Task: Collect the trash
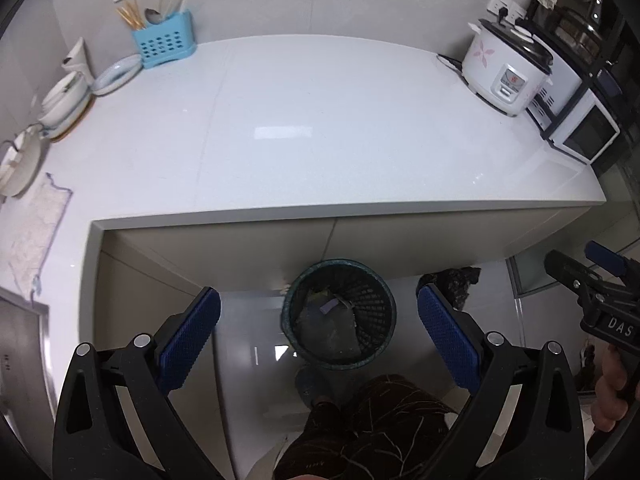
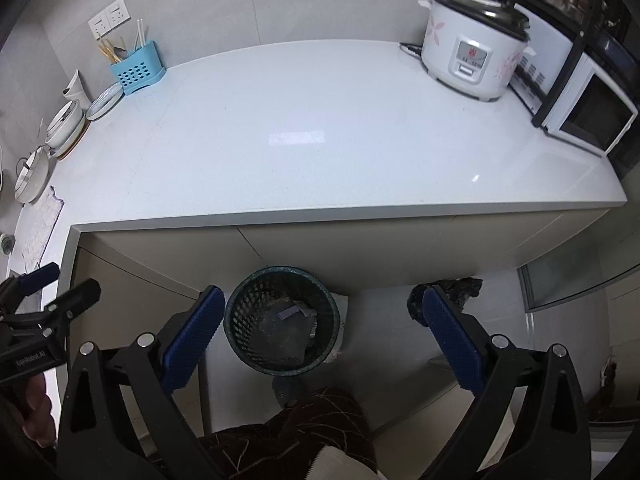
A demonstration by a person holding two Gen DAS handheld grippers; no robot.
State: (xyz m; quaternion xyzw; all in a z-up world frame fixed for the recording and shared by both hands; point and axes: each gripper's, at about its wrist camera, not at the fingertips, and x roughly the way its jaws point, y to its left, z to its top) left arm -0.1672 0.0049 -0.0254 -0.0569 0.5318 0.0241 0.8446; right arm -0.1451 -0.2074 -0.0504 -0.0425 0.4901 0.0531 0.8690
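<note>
A dark green mesh trash bin (image 1: 338,314) stands on the floor in front of the white counter (image 1: 320,120); it also shows in the right wrist view (image 2: 282,320). Crumpled grey trash with a small purple piece (image 1: 329,306) lies inside the bin. My left gripper (image 1: 319,320) is open and empty, held above the bin. My right gripper (image 2: 322,322) is open and empty, also above the bin, slightly to its right. The right gripper shows at the right edge of the left wrist view (image 1: 592,276), and the left gripper at the left edge of the right wrist view (image 2: 52,292).
A rice cooker (image 1: 506,68) and a microwave (image 1: 576,120) stand at the counter's right. A blue utensil holder (image 1: 164,42), plates (image 1: 116,76), bowls (image 1: 64,100) and a cloth (image 1: 34,232) line the left. A black bag (image 1: 456,280) lies on the floor right of the bin. The person's leg (image 1: 376,428) is below.
</note>
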